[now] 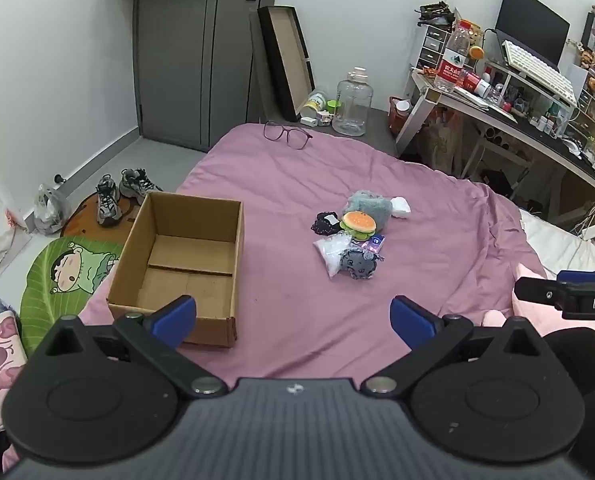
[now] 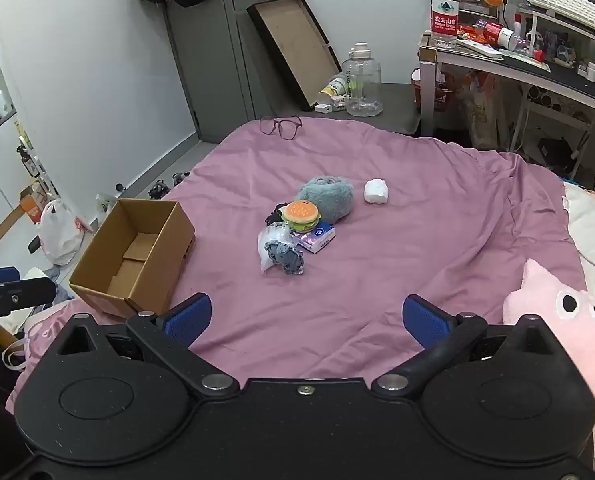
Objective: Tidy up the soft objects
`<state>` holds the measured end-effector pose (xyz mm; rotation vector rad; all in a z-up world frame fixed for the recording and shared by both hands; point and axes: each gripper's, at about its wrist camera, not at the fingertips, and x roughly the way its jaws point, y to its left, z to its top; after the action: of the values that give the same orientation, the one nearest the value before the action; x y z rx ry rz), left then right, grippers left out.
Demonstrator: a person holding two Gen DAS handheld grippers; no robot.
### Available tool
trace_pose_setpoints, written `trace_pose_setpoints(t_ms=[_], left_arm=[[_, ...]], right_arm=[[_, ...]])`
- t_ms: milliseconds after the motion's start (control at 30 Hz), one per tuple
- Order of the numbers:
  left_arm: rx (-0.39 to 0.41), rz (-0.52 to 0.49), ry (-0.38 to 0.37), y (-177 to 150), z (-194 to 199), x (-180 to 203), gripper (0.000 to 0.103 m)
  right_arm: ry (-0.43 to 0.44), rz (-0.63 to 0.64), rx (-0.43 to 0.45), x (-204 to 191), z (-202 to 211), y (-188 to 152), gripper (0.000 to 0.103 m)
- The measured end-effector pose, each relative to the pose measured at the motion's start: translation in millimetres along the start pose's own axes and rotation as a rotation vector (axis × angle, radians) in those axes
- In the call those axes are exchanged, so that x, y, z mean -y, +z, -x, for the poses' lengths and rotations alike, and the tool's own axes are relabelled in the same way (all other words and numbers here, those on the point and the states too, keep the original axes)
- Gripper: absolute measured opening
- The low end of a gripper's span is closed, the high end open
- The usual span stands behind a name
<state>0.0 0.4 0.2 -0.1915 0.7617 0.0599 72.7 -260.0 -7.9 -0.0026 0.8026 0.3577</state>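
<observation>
A pile of soft things lies mid-bed: a plush burger [image 1: 358, 223] [image 2: 300, 213], a fluffy grey-blue pouch [image 1: 367, 205] [image 2: 329, 197], a white wad [image 1: 400, 206] [image 2: 376, 191], a tissue pack [image 2: 314, 239], a clear bag [image 1: 330, 251] [image 2: 271, 242] and a grey plush [image 1: 359, 263] [image 2: 287, 258]. An open, empty cardboard box [image 1: 185, 256] [image 2: 137, 252] stands on the bed's left. My left gripper [image 1: 293, 318] is open and empty, near the box's front right corner. My right gripper [image 2: 307, 318] is open and empty, well short of the pile.
Purple glasses [image 1: 286, 133] [image 2: 281, 126] lie at the bed's far edge. A pink plush pillow [image 2: 565, 320] sits at the right. A cluttered desk [image 1: 509, 112] stands at the right, shoes [image 1: 123, 194] and bags on the floor at the left.
</observation>
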Motion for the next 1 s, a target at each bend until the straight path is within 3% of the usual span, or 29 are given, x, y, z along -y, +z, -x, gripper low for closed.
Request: trace_pose_setpoints(t_ms=[1000], left_arm=[[-0.024, 0.034, 0.018, -4.2, -5.2, -0.5, 0.102]], right_arm=[[0.029, 0.006, 0.005, 2.6, -3.5, -3.1, 0.103]])
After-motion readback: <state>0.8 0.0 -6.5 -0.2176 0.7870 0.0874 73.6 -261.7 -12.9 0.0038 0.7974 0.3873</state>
